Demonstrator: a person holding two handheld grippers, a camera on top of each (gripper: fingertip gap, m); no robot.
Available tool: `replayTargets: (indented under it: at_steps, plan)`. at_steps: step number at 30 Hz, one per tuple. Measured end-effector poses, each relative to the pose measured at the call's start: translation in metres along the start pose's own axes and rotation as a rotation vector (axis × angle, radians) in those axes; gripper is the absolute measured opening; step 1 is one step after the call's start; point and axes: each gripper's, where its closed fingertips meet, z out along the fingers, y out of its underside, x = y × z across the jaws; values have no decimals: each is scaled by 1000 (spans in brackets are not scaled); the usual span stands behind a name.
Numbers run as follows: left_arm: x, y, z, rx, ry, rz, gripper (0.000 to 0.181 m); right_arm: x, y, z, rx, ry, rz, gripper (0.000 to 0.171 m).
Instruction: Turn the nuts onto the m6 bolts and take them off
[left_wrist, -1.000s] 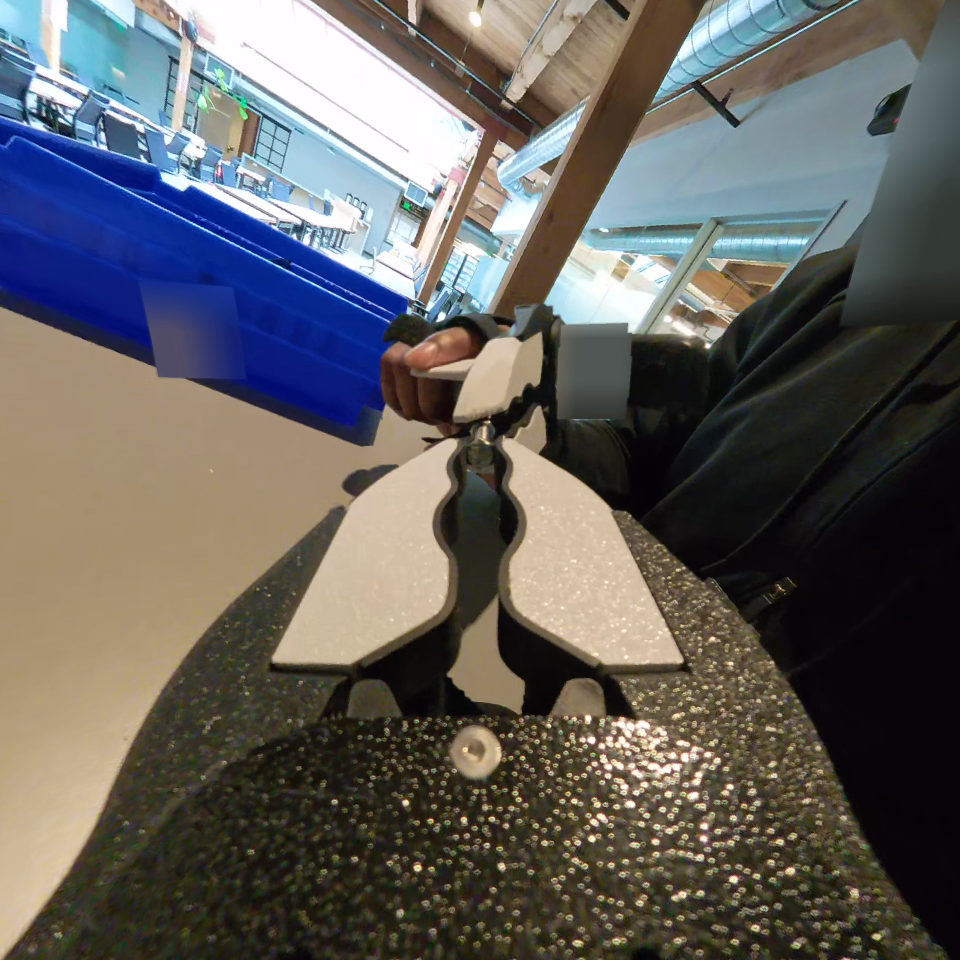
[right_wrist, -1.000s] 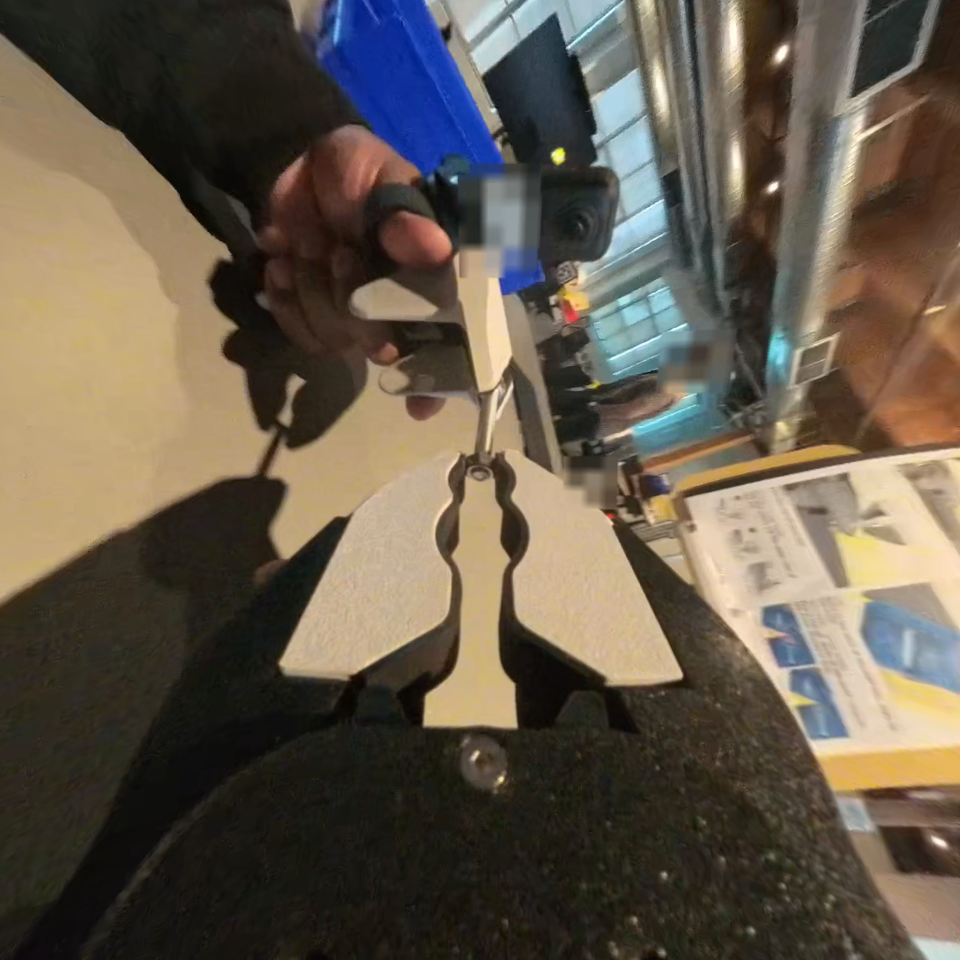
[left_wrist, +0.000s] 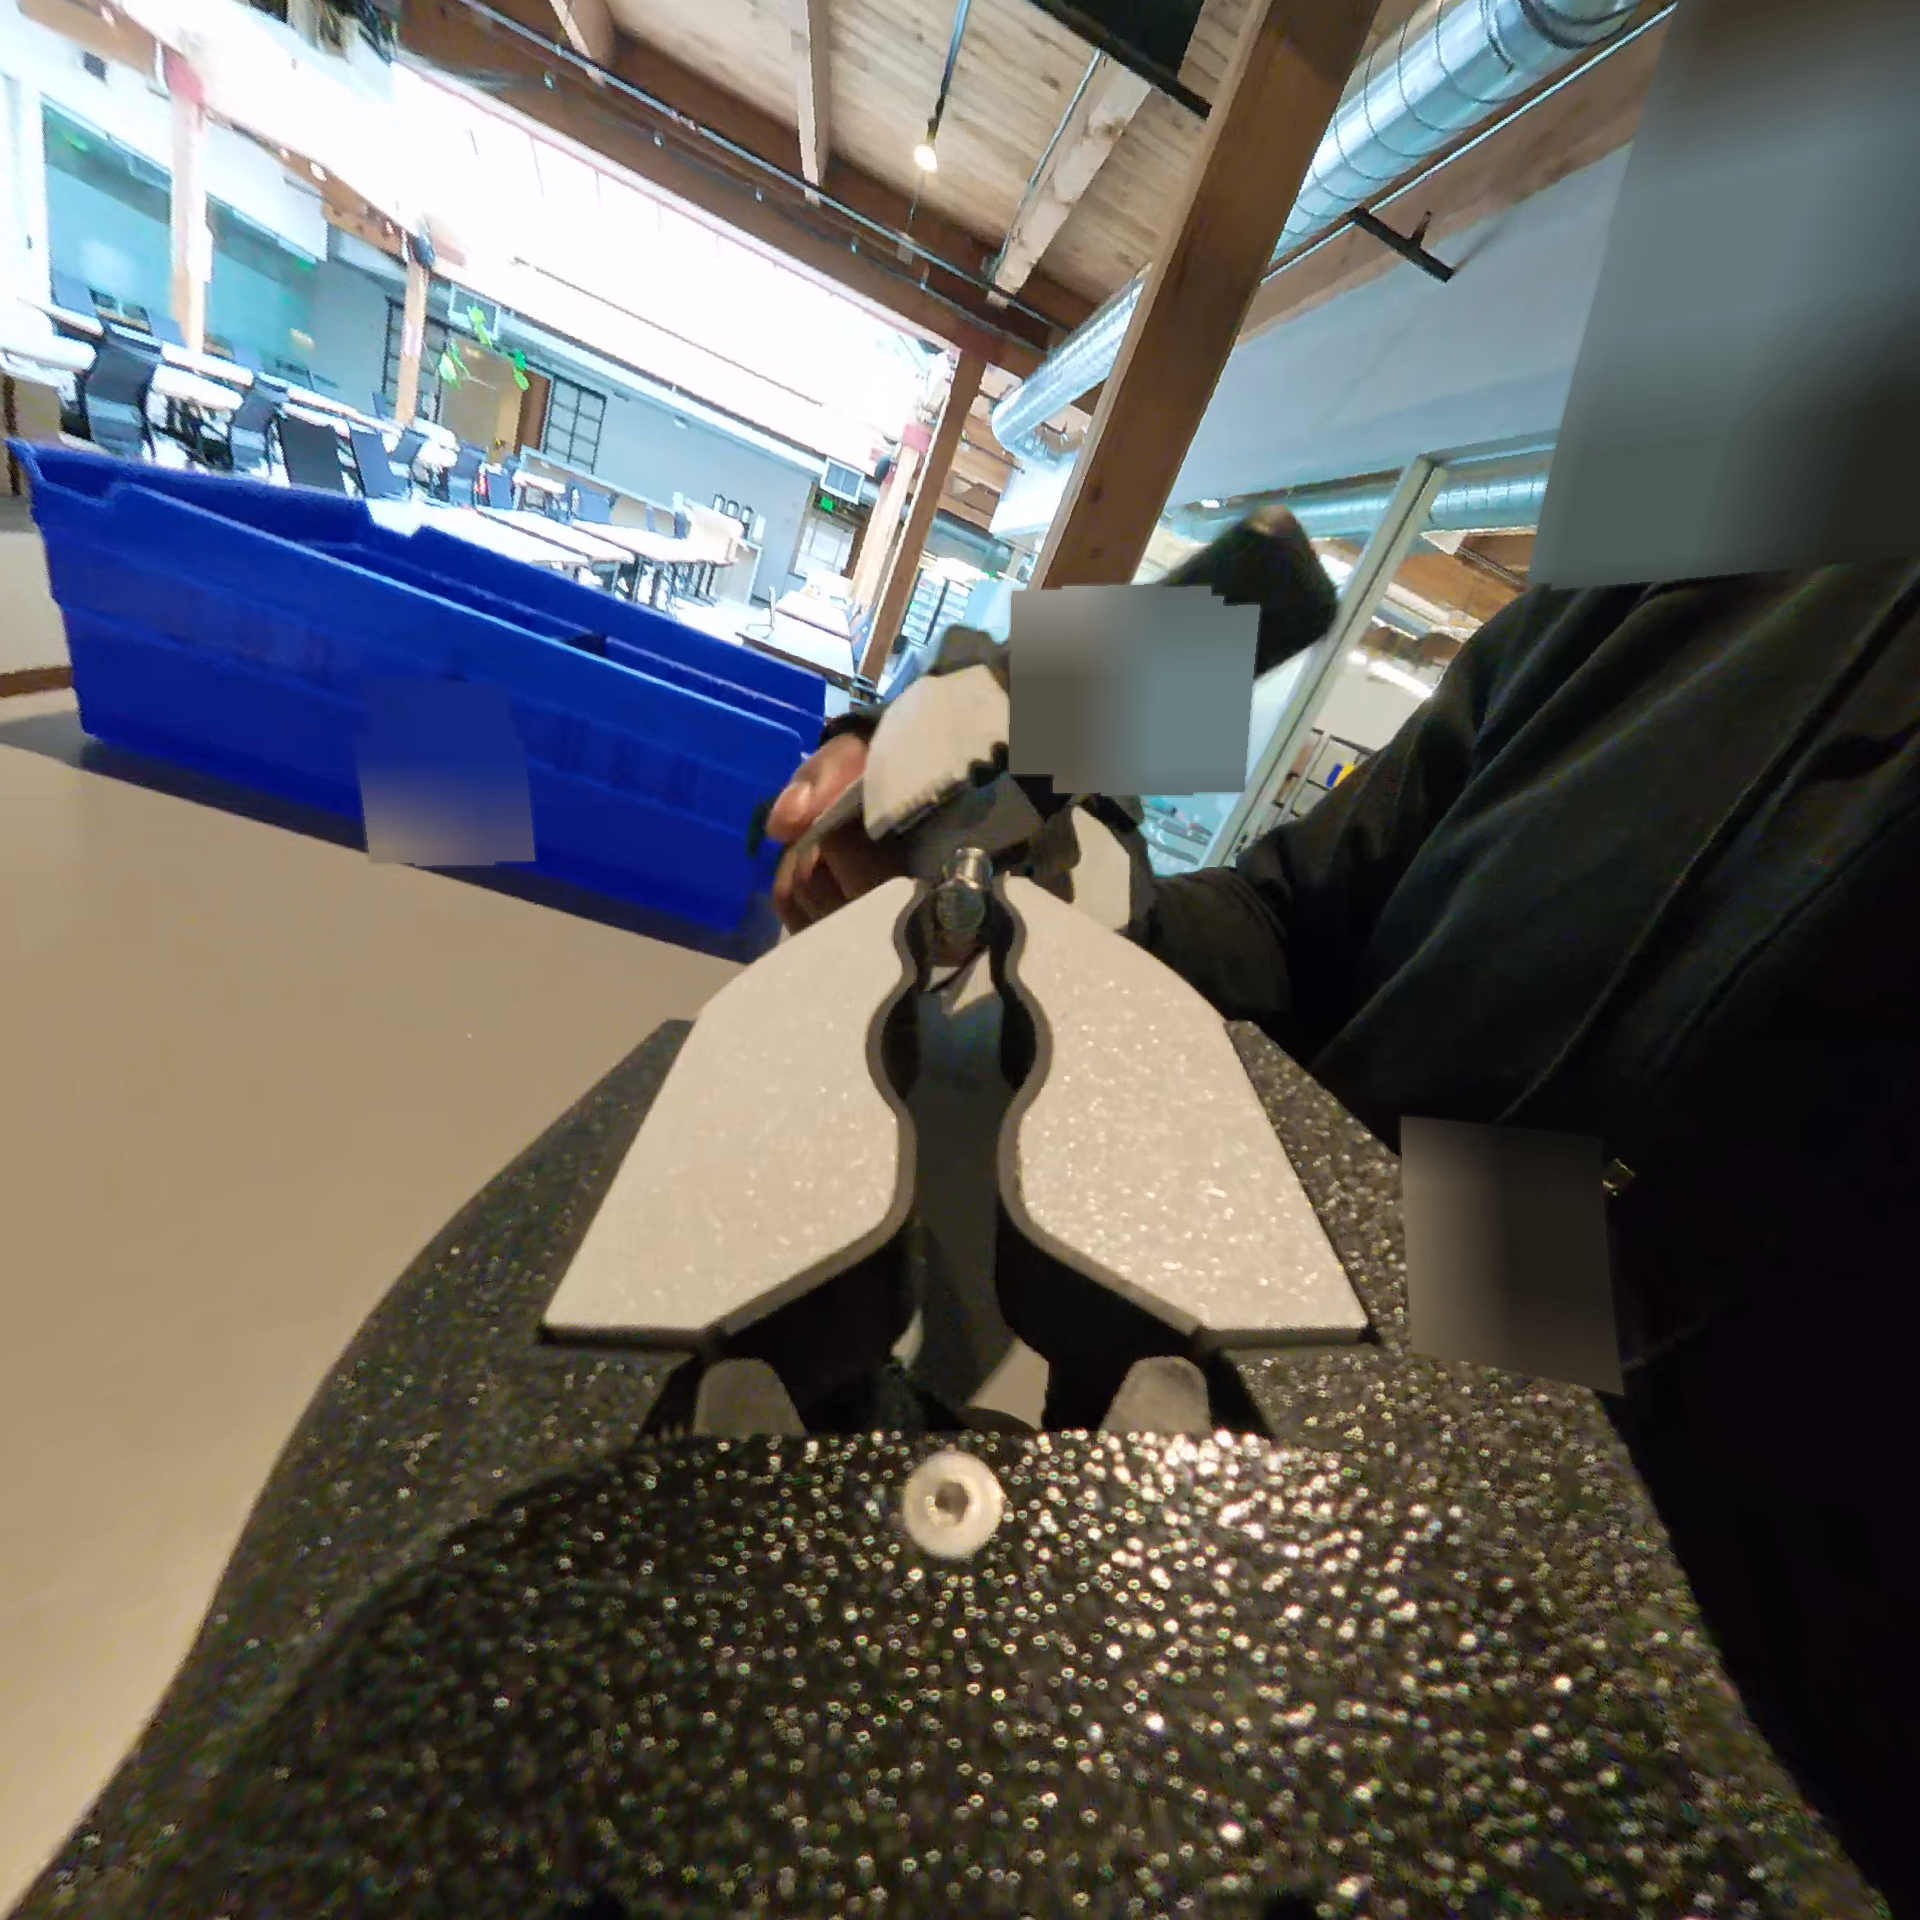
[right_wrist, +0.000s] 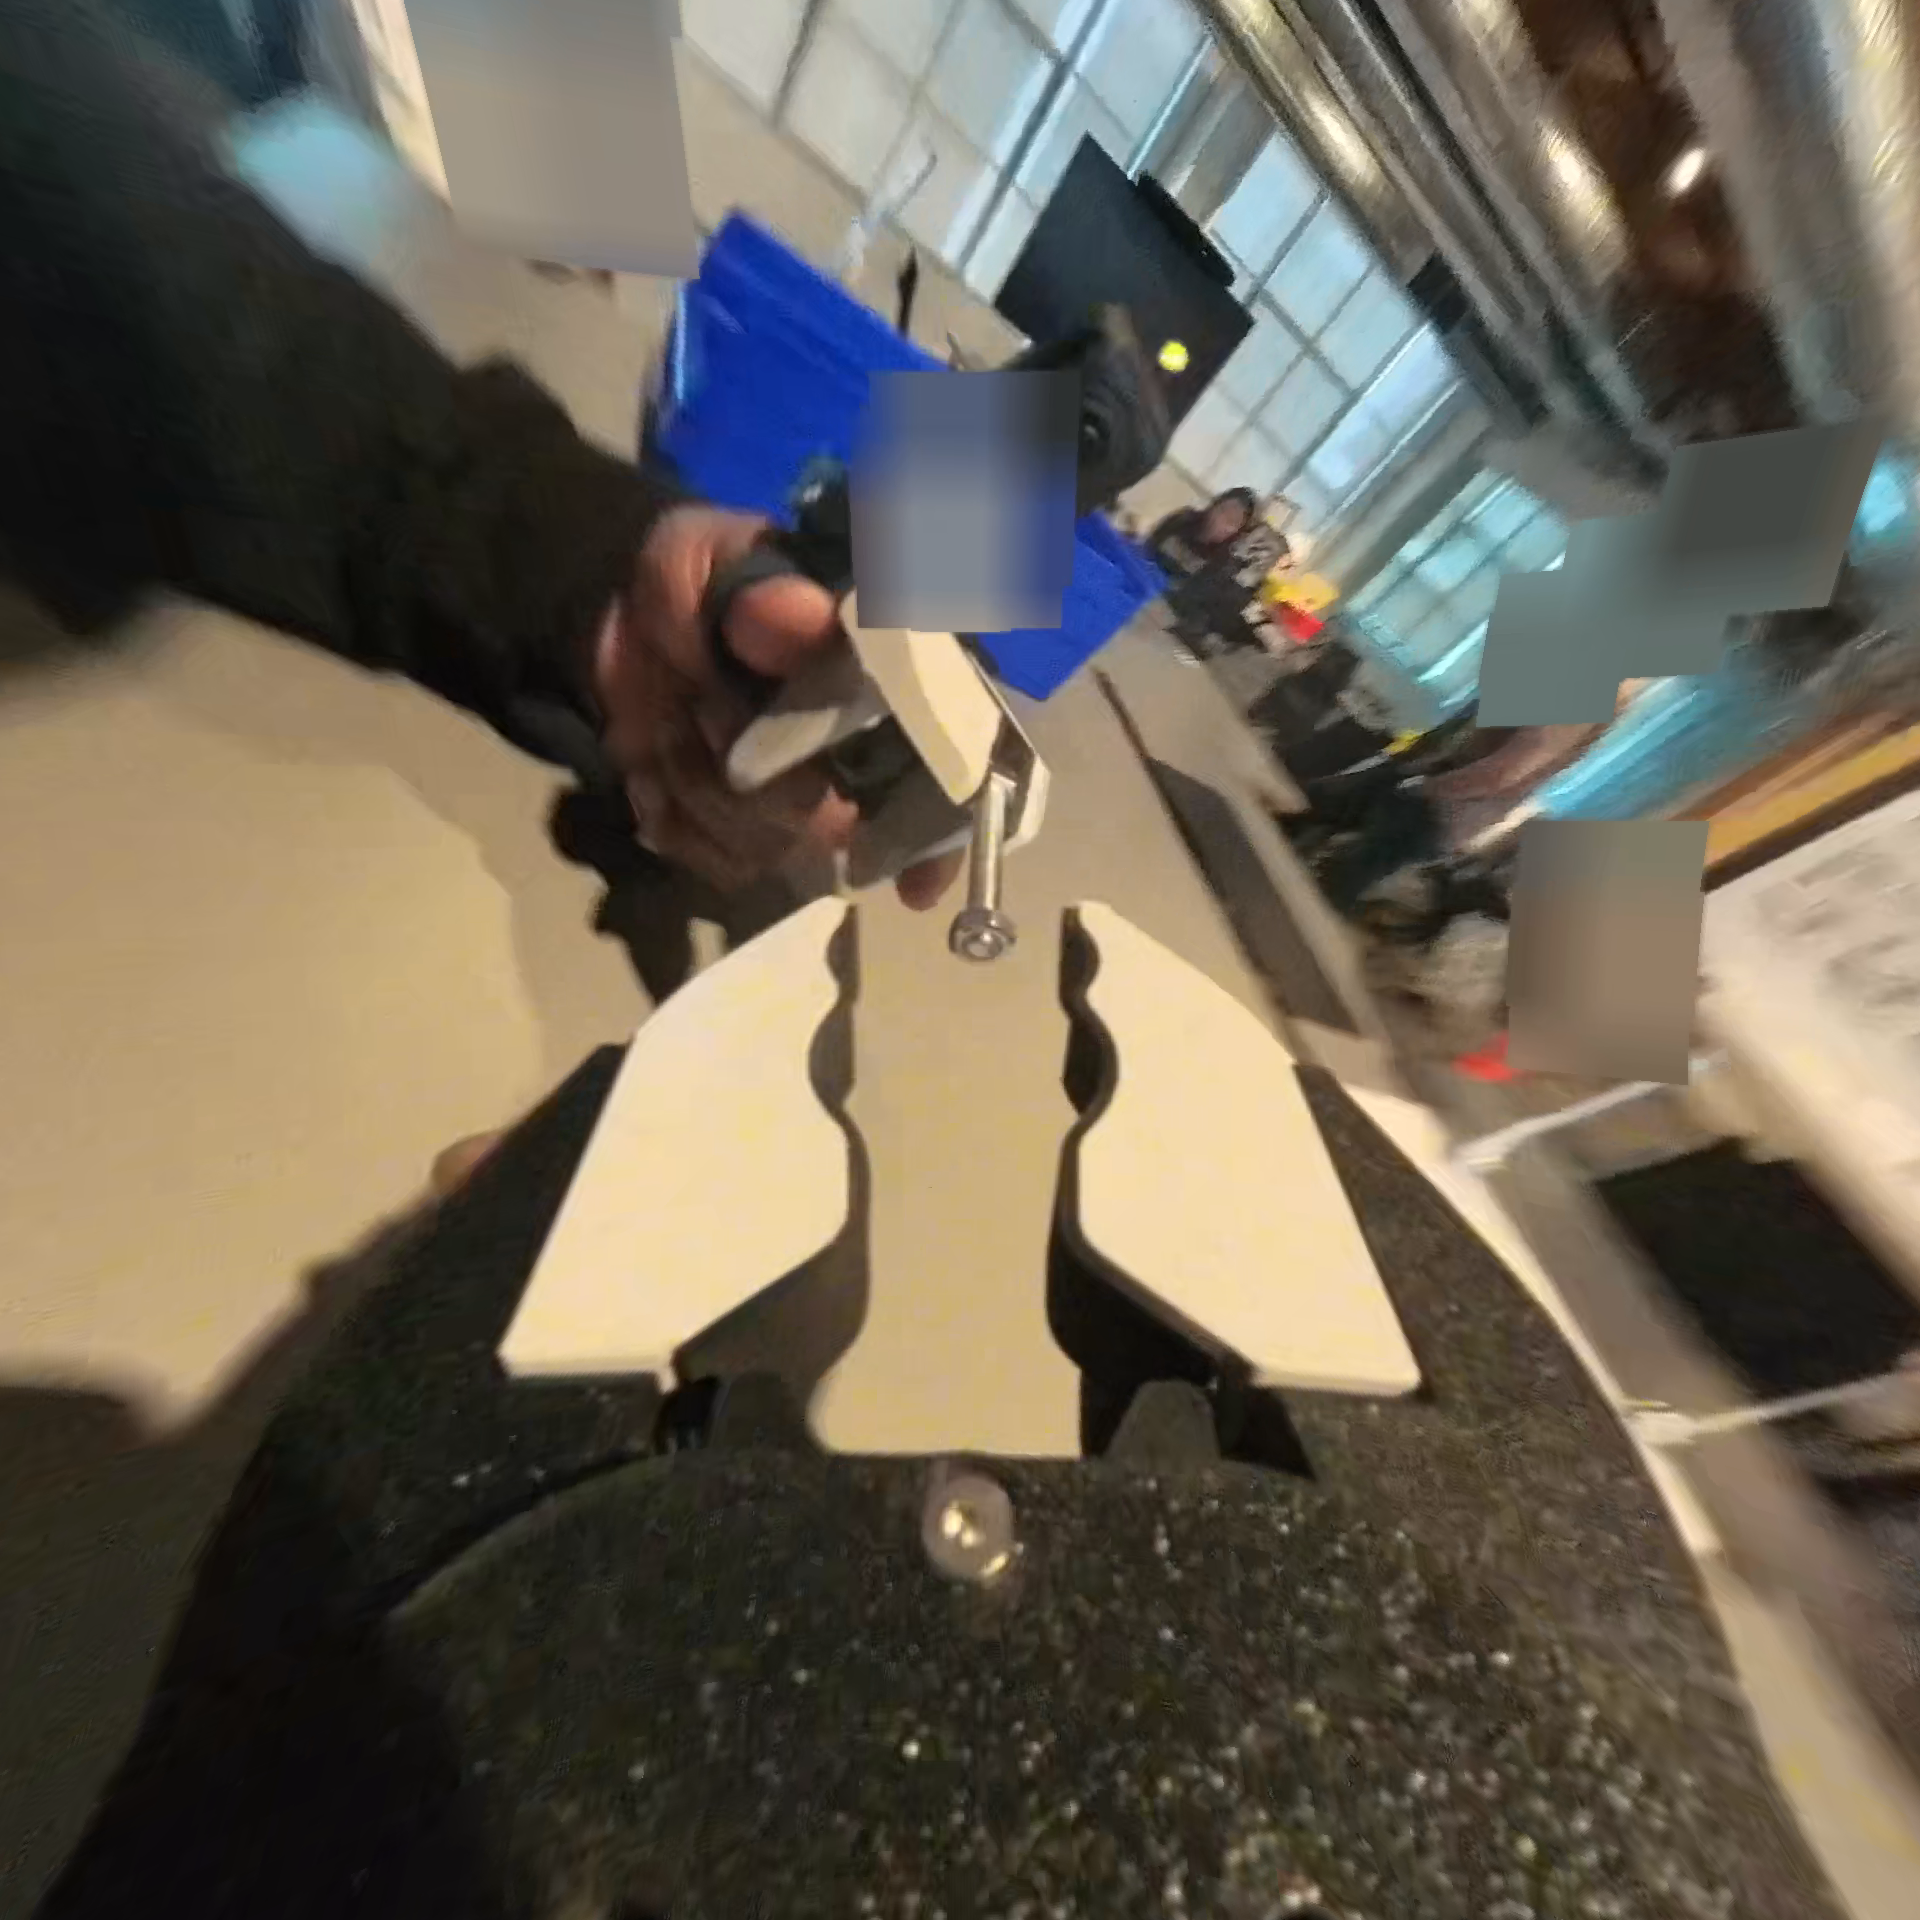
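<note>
Left gripper: we see its jaws closed on the head end of the bolt, holding it off the table so the shank points at the other tool; we judge this keeps the thread from turning while the nut is worked.

Right gripper: its jaws stand apart, empty, one on each side of the nut without touching it.

Nut: it sits on the free end of the bolt, threaded on; we cannot tell how far.

Why open: we read this as a regrip between turns, the wrist being reset before the next twist.

Blue bin: on the table behind the work, well apart from both tools.

Change from a second ago: the right jaws were pinched on the nut then and are now released and drawn slightly back; the left grip on the bolt is unchanged, though its view has tilted and the right tool now sits higher in it.

Risk: a loose nut could drop if the bolt tips.
</note>
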Motion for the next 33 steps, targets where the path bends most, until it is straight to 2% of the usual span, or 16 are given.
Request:
replayTargets:
  at_steps: [3,7,11,12,15,19,20,21,22,24,26,30,33]
  plan:
    - [0,-5,-2,22,-12,38,10,3,-3,0,58,-116,334,43]
    - [2,-7,-2,24,-20,85,10,7,-10,-1,153,-241,666,37]
    - [3,-4,0,-4,-32,127,10,1,-11,1,166,-339,814,22]
    - [3,-2,1,-11,-30,128,10,-1,-11,1,162,-351,812,13]
    - [1,0,1,-24,-33,96,10,-3,-4,2,94,-278,622,11]
    - [-3,11,4,-62,-20,-3,10,-2,10,-1,-83,12,-166,11]
    - [-5,12,5,-63,-25,-8,10,0,12,-1,-117,76,-318,12]
    - [-4,11,5,-58,-23,-4,10,0,12,-1,-128,104,-368,12]
    - [-3,9,4,-45,-19,6,10,-2,10,0,-109,90,-311,12]
    - [-3,4,3,-19,-23,23,10,0,0,-1,-15,33,-69,31]
    - [-3,0,1,-6,-31,45,10,7,-7,-4,62,-19,175,41]
    - [-2,-6,-1,22,-38,83,10,14,-9,-8,158,-185,602,41]
    - [0,-6,-1,17,-42,115,10,13,-10,-7,179,-257,745,34]
